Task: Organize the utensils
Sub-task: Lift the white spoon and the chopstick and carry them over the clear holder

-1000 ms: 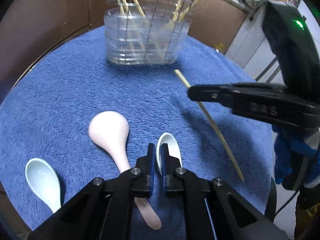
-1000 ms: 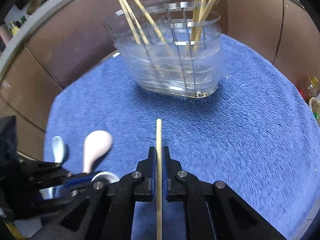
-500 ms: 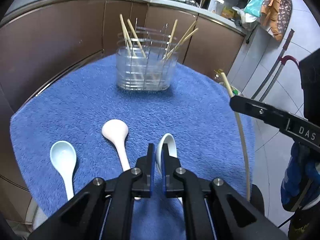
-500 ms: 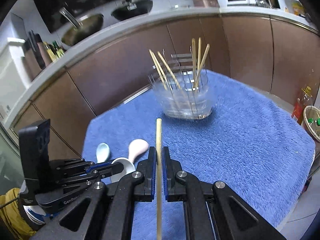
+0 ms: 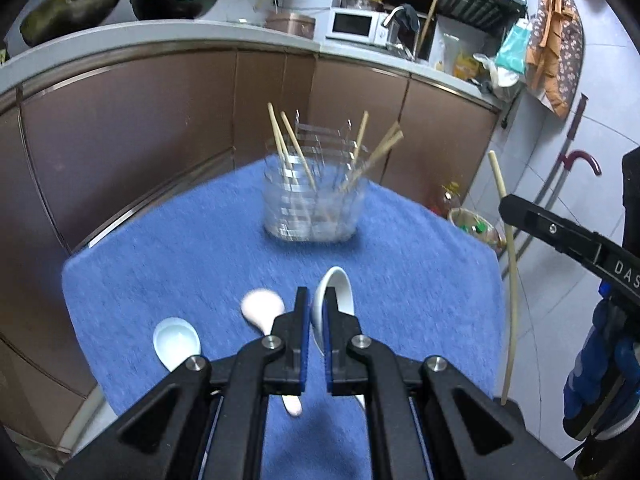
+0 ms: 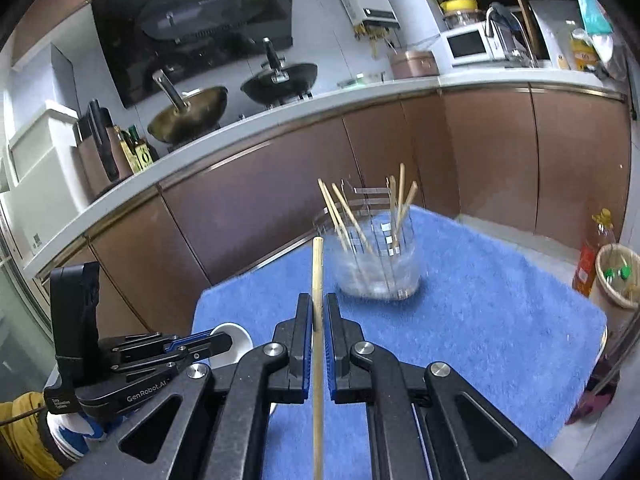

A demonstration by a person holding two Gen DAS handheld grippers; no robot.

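- The left tongs [image 5: 315,312] are closed on a white spoon [image 5: 334,296], gripping the rim of its bowl edge-on; it looks lifted clear of the blue towel [image 5: 200,248] that covers the counter, likely so it can be carried without dragging
- The right tongs [image 6: 319,320] are pinched shut on a single chopstick [image 6: 317,280], which runs straight along the gap between the two blades with its tip pointing ahead — a hold that should let it be steered end-first into a slot
- The clear holder [image 6: 378,264] stands upright near the far edge of the towel, well apart from both tongs; several chopsticks [image 5: 298,156] already lean in its compartments, so it looks like the goal for what is being carried
- A pink spoon [image 5: 262,308] and a pale blue spoon [image 5: 176,340] lie flat on the towel near the left tongs, untouched, bowls facing up
- My judgement: both pieces are held above the towel and not yet placed — sorting is partly done, with the two lying spoons left to collect
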